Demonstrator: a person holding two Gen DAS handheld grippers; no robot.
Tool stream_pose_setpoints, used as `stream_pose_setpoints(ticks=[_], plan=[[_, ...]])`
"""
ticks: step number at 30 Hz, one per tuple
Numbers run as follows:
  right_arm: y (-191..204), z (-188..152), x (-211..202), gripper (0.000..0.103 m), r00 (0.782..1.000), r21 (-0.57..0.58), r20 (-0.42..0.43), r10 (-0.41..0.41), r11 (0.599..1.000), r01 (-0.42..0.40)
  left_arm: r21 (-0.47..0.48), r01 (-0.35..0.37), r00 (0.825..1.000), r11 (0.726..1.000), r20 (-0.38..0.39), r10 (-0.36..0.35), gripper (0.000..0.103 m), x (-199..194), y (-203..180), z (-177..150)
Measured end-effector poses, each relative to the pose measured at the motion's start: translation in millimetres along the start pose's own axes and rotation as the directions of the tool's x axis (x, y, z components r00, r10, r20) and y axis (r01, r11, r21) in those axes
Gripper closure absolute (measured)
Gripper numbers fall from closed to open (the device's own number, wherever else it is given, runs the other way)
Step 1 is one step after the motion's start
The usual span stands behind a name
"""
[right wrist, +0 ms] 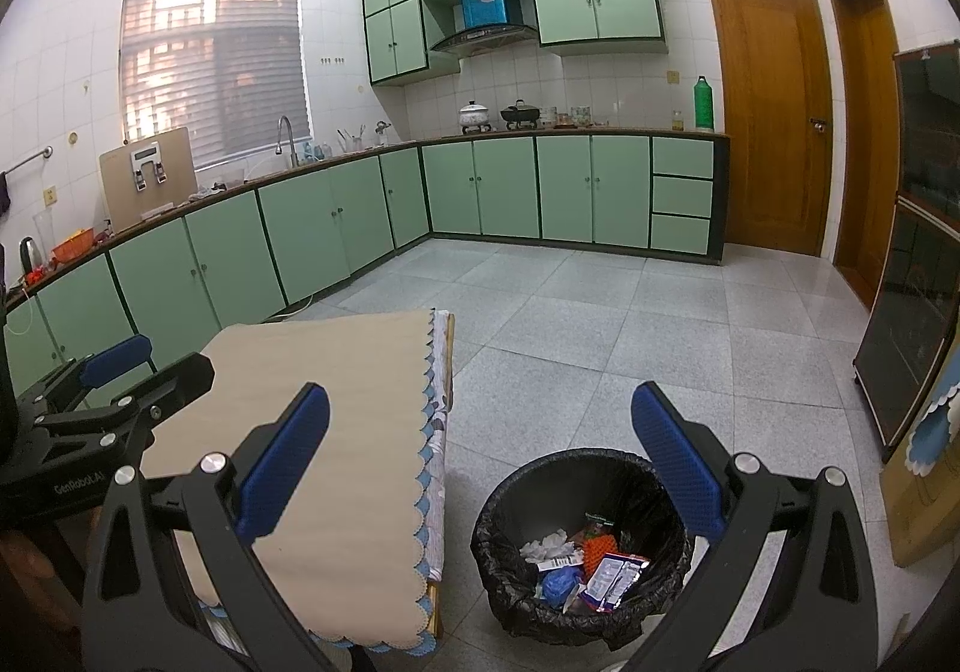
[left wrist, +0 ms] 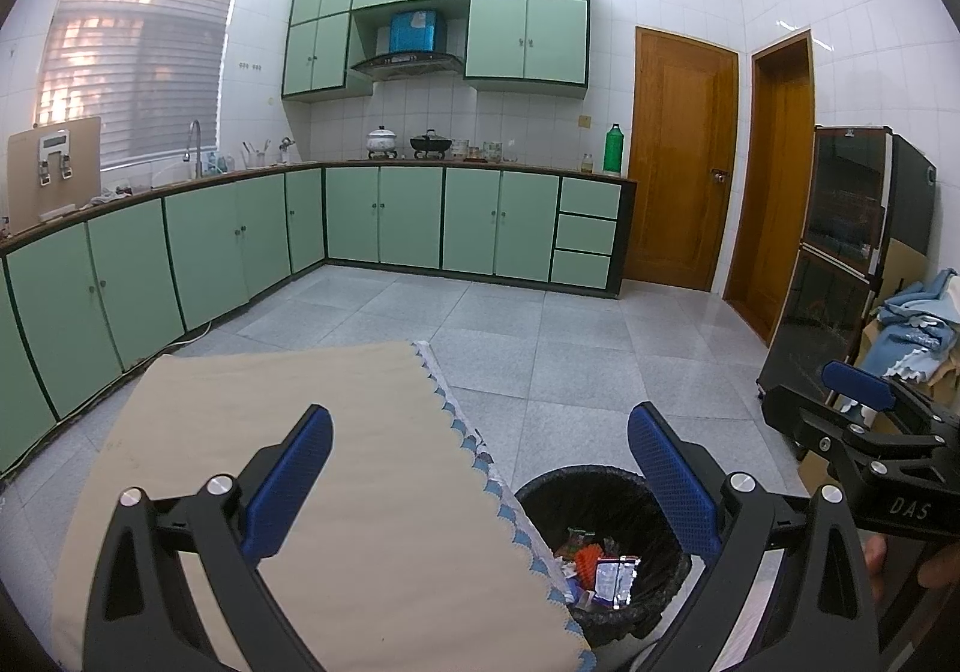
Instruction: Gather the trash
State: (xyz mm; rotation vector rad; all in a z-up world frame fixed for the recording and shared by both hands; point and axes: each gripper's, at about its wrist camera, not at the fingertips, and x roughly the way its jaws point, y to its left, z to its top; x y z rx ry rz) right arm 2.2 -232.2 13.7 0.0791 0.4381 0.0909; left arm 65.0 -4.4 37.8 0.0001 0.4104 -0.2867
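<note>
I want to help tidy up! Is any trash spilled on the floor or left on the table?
Nothing stands out. The trash sits inside the black bin, the floor around it shows no litter, and the table's beige cloth looks bare. Both the left gripper and right gripper are open, holding nothing.

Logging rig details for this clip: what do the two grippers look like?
Both are black angular frames with silver bolts and blue textured pads. The left gripper reads "GenRoboLAI" on its side; the right gripper bears white letters "DAS". No cables or sleeves show.
</note>
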Motion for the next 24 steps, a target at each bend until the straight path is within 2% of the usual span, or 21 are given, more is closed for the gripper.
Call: stream_pose_setpoints(ticks=[24], plan=[[-3.9,-5.0,0.5,0.005,1.000,0.003,0.004,-0.003,1.000,0.003,-0.012,-0.010,1.000,1.000,-0.003,0.010,0.006,-0.1,-0.3,1.7]])
